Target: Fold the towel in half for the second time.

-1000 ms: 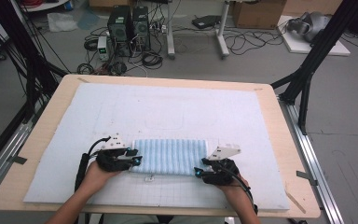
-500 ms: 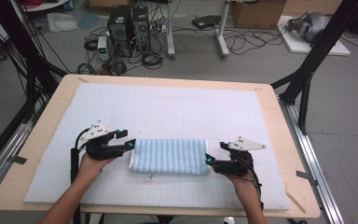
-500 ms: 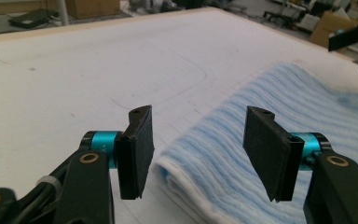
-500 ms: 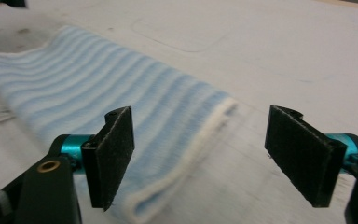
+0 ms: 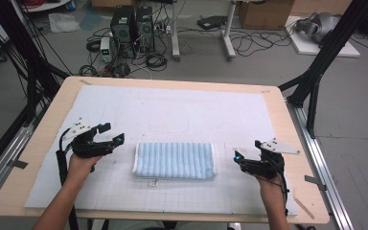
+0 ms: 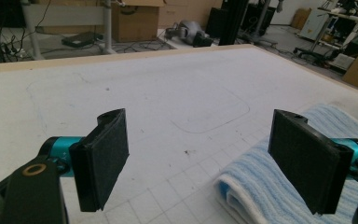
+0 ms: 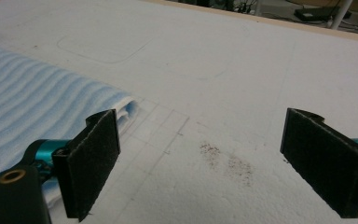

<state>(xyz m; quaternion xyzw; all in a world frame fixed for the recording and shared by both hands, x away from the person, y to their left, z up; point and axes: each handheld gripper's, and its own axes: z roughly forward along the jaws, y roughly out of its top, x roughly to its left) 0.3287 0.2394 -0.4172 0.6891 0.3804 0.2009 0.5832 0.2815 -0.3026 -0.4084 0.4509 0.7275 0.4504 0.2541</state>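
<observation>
A light blue striped towel (image 5: pixel 175 160) lies folded into a flat rectangle on the white gridded mat (image 5: pixel 182 110), near its front middle. My left gripper (image 5: pixel 113 133) hovers a short way left of the towel's left end, open and holding nothing. In the left gripper view the towel's folded edge (image 6: pixel 279 186) lies low on the right behind the right jaw, and the gripper (image 6: pixel 200 140) stands wide open. My right gripper (image 5: pixel 239 162) sits just right of the towel's right end, apart from it. It is open too (image 7: pixel 200 140), with the towel (image 7: pixel 32 102) at its left.
The mat covers most of a wooden table (image 5: pixel 287 120) whose bare rim runs all round. A small tag (image 5: pixel 152 181) lies just in front of the towel. Brown specks (image 7: pixel 228 161) mark the mat between the right jaws. Computers and cables sit on the floor beyond.
Both grippers have drawn sideways away from the towel's ends, the left one leftward and the right one rightward. The towel now lies free and flat.
</observation>
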